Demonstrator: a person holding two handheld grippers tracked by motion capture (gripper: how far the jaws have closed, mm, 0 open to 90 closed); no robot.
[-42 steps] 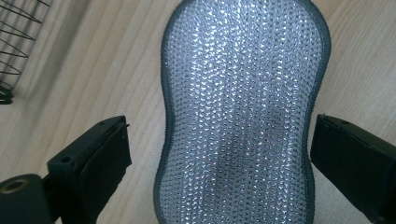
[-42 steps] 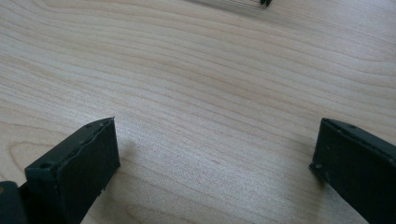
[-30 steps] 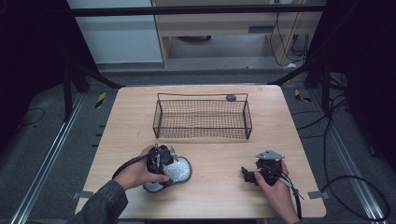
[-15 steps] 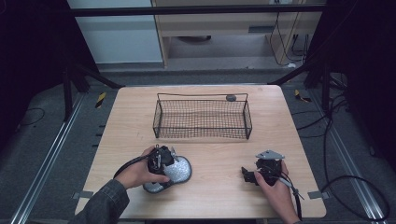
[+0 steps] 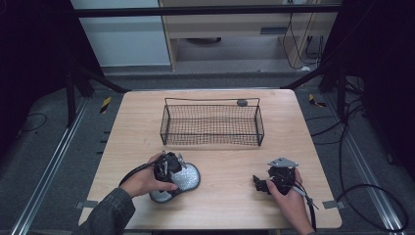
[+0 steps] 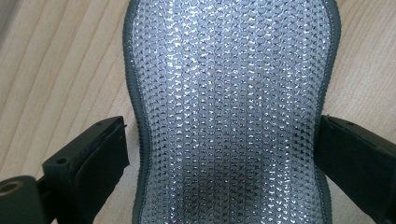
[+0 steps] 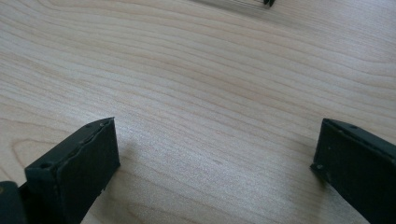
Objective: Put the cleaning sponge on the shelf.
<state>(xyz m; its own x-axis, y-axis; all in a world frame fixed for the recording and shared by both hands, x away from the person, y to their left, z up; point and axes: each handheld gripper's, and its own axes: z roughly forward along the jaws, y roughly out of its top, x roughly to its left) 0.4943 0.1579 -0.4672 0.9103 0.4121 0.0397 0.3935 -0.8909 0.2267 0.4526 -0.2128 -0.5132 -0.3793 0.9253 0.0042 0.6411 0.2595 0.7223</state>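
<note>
The left gripper [image 5: 169, 169] is sitting lower left of the high view and the right gripper [image 5: 262, 183] lower right, both with jaws spread wide

The silvery mesh pad [image 6: 229, 112] runs off the top and bottom of the left gripper view — its full shape can't be told there. The small dark lump [image 5: 242, 103] on the basket [image 5: 211, 142] rim — too small to identify.

Bare light wooden tabletop [image 5: 230, 166] between the silver mesh hourglass-shaped pad [image 5: 182, 179] and the right gripper [image 5: 259, 184]: open passage. Black wire mesh basket [image 5: 212, 125] blocks the far middle; open strips flank it.
</note>
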